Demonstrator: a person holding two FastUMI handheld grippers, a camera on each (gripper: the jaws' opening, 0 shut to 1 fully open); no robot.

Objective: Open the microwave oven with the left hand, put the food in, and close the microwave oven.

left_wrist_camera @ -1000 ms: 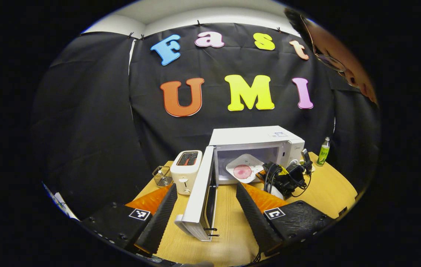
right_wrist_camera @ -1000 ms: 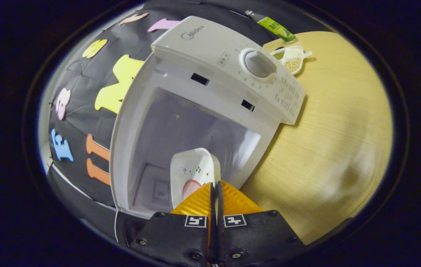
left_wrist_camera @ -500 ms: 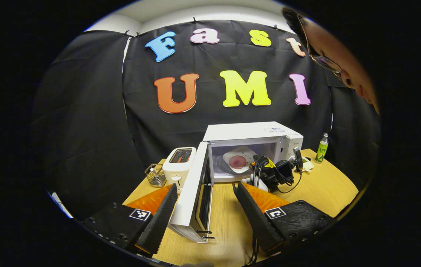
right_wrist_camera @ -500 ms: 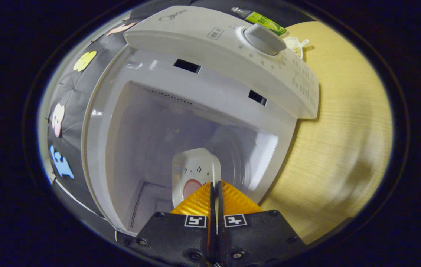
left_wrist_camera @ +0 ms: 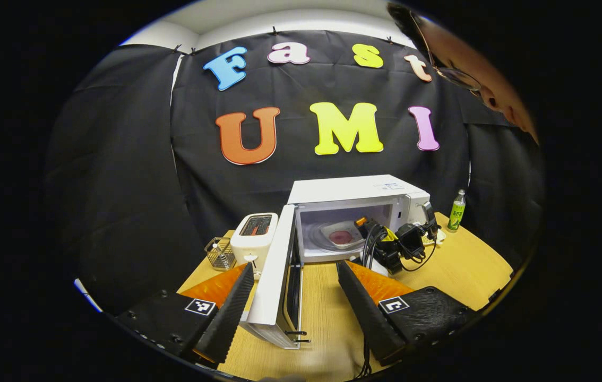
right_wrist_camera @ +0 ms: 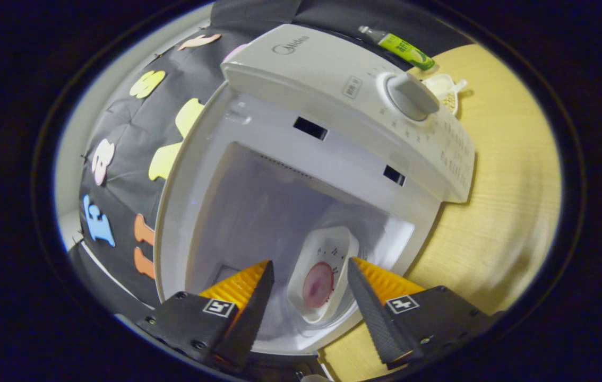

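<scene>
Plate [right_wrist_camera: 322,276] sits inside microwave [left_wrist_camera: 357,212]; right gripper [right_wrist_camera: 309,310] fingers wide, empty. Left gripper [left_wrist_camera: 293,305] fingers wide, empty, straddling open door [left_wrist_camera: 277,281], nearer it.

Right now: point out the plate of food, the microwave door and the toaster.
plate of food [right_wrist_camera: 318,281]: right gripper view, on the pink food at the plate's middle.
microwave door [left_wrist_camera: 273,276]: left gripper view, on the door's outer white face.
toaster [left_wrist_camera: 250,245]: left gripper view, on its front wall.

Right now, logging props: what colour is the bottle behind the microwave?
Green, with a pale cap; the bottle shows best in the right gripper view.
</scene>
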